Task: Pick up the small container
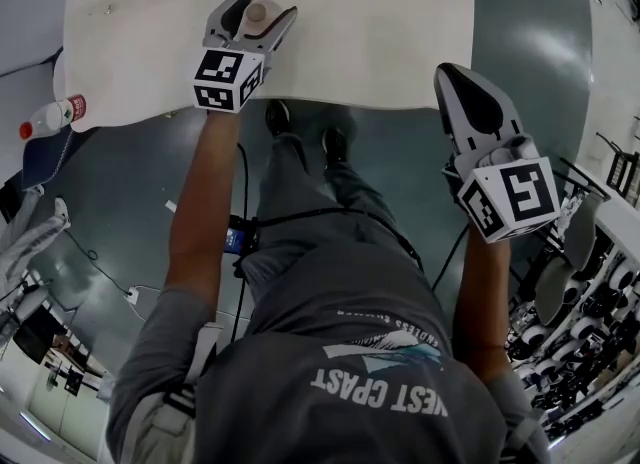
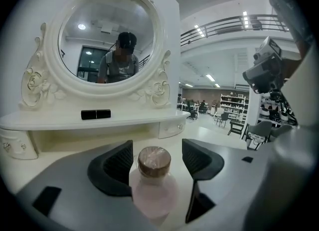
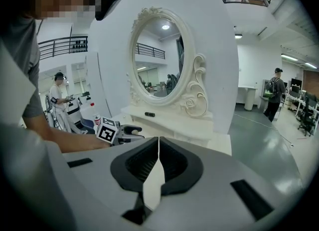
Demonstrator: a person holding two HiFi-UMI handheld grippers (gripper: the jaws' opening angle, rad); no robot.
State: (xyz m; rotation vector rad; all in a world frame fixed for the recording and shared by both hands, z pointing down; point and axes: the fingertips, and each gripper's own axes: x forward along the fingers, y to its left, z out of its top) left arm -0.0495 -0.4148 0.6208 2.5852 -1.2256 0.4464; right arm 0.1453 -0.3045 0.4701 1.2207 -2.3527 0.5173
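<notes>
Left tongs [image 1: 257, 6] spread wide above the desk [image 1: 380, 42], jaws flanking the small container [image 2: 153, 182] and not clamped on it; the container, a pale pink bottle with a brown cap, stands upright on the desk near its front edge. Right tongs [image 1: 452, 77] pressed together, empty, at the desk's front right corner.

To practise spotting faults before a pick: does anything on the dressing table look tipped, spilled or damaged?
Nothing stands out: the small container stands upright on the table, lid on, between the left gripper's open jaws.
</notes>
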